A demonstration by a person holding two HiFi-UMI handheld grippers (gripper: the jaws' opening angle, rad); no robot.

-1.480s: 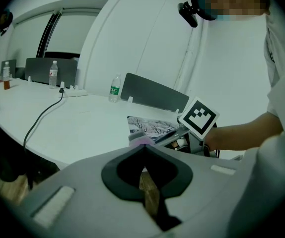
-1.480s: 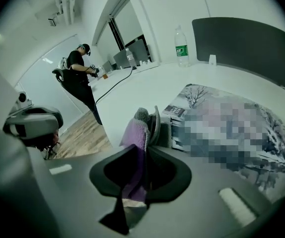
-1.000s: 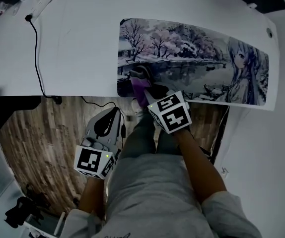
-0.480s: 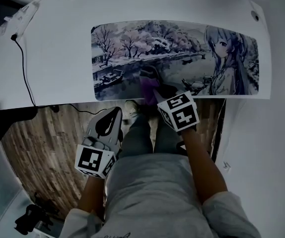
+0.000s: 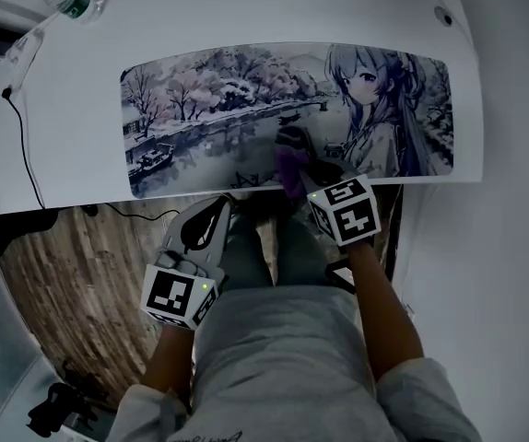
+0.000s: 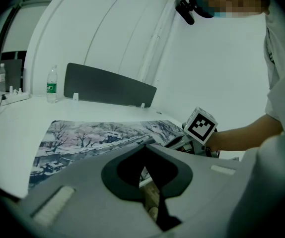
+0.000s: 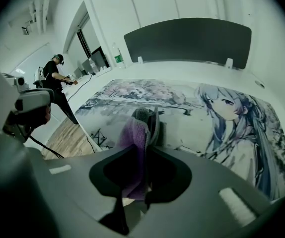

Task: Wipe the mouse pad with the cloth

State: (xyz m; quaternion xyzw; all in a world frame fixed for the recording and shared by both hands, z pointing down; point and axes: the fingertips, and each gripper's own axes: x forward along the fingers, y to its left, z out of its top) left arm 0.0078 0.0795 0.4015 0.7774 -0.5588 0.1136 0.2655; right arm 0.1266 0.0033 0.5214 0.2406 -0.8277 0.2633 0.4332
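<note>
The right tongs (image 5: 298,168) are clamped on the purple cloth (image 7: 131,133), whose folded wad fills the gap between the jaws and presses on the mouse pad (image 5: 200,118) close to its near edge. 1 second ago the cloth sat by the pad's near left corner, beside the printed boat. Half a second ago it was about a third of the way along, and now it is around the middle, just left of the printed girl. So the stroke runs rightward along the front strip. By my reading the left front has been covered, while the right end and the far half have yet to be wiped.

The left tongs (image 5: 217,206) have stayed where they were, below the counter's edge over the person's lap. Their jaws are together with nothing between them, so they take no part in the wipe.

The pad lies flat on the white counter (image 5: 80,127) and takes up most of its width. A water bottle (image 5: 66,3) stands at the far left corner, well apart from the pad, and a black cable (image 5: 20,145) trails over the left edge. A dark partition panel (image 7: 187,36) rises along the back. Beneath is wood-pattern floor (image 5: 71,284), and another person (image 7: 55,78) stands across the room.
</note>
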